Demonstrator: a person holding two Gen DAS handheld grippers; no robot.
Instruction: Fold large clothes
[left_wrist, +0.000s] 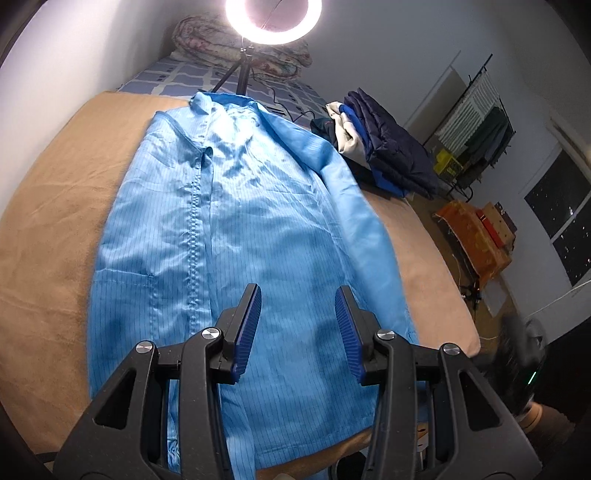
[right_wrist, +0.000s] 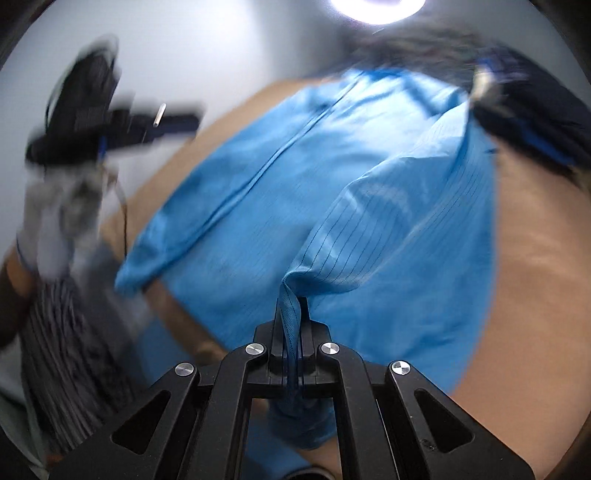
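One gripper pinching, one free: a sleeve fold in hand.

Your right gripper is clamped on a bunched edge of the blue coat, apparently its sleeve, lifting it off the tan bed cover, probably so it can swing across the body. The coat lies front-up and lengthwise, collar toward the ring light, which keeps the zipper line straight as a fold guide. Your left gripper hangs over the hem with jaws spread, holding nothing, ready to pin or take the cloth.
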